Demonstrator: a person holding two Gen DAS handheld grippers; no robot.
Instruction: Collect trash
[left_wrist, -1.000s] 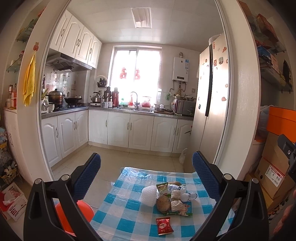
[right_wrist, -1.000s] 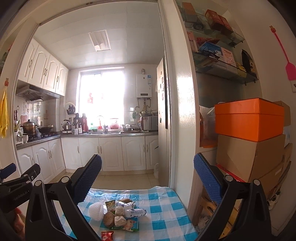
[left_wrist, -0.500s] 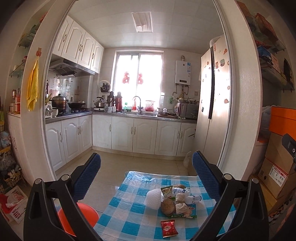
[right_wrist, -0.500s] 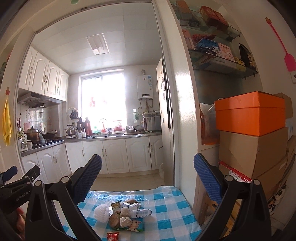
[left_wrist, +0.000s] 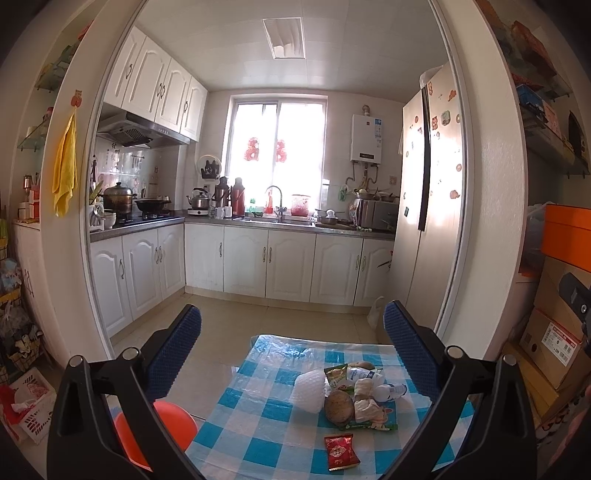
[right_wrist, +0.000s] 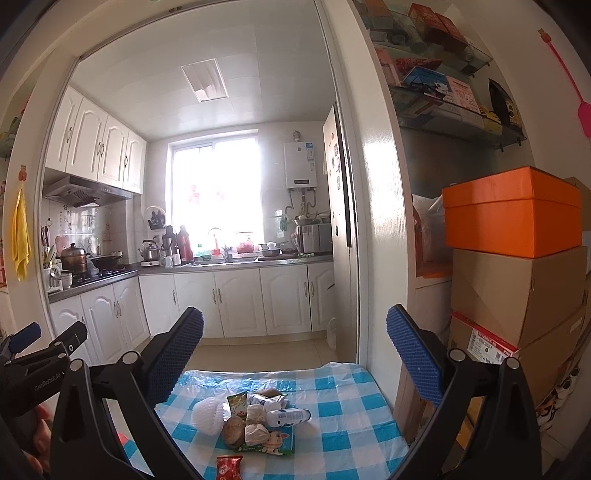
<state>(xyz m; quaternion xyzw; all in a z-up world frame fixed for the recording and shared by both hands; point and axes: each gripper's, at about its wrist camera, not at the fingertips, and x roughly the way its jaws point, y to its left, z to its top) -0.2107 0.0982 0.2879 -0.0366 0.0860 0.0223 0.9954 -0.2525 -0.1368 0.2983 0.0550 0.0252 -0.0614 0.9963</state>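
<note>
Only the left view catches the orange stool (left_wrist: 155, 428) beside the counter (left_wrist: 266, 435). Trash pile (left_wrist: 347, 398) sits mid-cloth, red packet (left_wrist: 340, 451) nearer. Left hand-held gripper (left_wrist: 291, 347) and right hand-held gripper (right_wrist: 295, 343) both gape wide, empty.

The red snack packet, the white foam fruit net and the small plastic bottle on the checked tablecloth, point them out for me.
red snack packet (left_wrist: 341, 451), left wrist view, centre of wrapper.
white foam fruit net (left_wrist: 308, 391), left wrist view, middle of mesh.
small plastic bottle (right_wrist: 287, 416), right wrist view, labelled body.
</note>
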